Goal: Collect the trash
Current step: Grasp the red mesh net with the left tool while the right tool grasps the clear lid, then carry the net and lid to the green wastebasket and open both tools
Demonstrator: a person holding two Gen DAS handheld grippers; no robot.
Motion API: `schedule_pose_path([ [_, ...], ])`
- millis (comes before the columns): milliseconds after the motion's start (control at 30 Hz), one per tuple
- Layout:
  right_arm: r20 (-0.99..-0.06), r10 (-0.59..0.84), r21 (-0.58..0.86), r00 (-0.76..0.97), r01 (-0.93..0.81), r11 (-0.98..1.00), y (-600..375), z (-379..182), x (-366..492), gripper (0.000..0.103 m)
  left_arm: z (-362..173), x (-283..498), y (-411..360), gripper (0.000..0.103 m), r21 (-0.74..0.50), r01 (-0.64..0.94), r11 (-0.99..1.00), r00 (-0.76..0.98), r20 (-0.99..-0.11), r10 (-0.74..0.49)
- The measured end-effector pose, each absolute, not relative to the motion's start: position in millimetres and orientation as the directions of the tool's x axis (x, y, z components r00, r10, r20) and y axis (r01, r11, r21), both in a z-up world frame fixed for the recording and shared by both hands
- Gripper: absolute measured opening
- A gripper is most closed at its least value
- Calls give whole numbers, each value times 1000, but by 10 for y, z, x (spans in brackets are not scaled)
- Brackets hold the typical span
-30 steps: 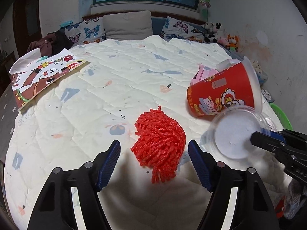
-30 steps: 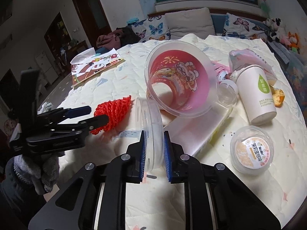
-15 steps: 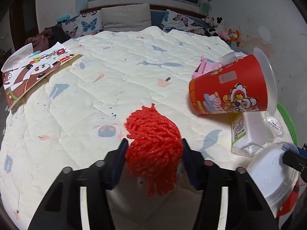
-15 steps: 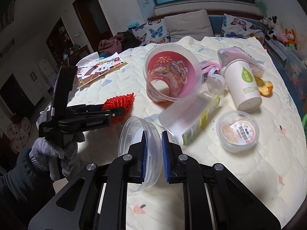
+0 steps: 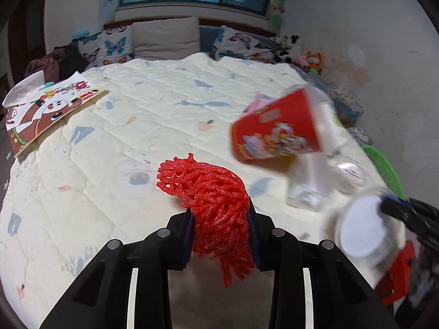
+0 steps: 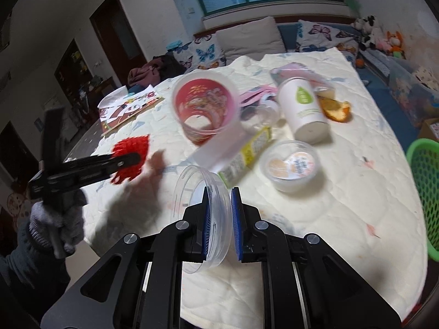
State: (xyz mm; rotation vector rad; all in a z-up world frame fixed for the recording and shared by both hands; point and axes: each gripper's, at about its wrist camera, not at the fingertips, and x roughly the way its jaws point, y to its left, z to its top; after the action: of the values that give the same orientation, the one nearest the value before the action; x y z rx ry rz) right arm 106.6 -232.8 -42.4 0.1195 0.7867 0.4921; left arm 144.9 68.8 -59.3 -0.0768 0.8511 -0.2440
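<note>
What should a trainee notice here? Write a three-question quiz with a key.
1. True or false: the left gripper is shut on the red mesh net.
2. What is the right gripper gripping?
3. In the right wrist view, the green basket sits at which edge? A) left B) right C) top

Key: 1 true. 2 the clear plastic lid. 3 B.

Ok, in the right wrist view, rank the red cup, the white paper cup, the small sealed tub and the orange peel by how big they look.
1. red cup, largest
2. white paper cup
3. small sealed tub, close to the paper cup and nearer the camera, so this pair is unsure
4. orange peel, clearly smallest
</note>
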Motion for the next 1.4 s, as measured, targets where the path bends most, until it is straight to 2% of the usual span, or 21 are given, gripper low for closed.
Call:
schedule_pose_path([
  [400, -610, 337, 292, 717, -192, 937, -3284, -291, 933, 15, -118, 1103, -186, 32, -163, 425, 890, 608, -677, -415],
  [700, -628, 101, 232, 771, 62, 971, -4459, -327, 1000, 15, 59, 1344, -1134, 32, -153, 563, 812, 547, -668, -505],
  [933, -683, -90, 171, 725, 278, 945, -5388, -656, 1118, 15, 51, 1571, -1715, 32, -133, 622, 772, 503, -687, -524],
  [1400, -767, -181, 119, 616, 413, 903, -5892, -1281, 1363, 18, -87, 1913, -2500, 32, -114, 686, 718, 432, -730, -529],
])
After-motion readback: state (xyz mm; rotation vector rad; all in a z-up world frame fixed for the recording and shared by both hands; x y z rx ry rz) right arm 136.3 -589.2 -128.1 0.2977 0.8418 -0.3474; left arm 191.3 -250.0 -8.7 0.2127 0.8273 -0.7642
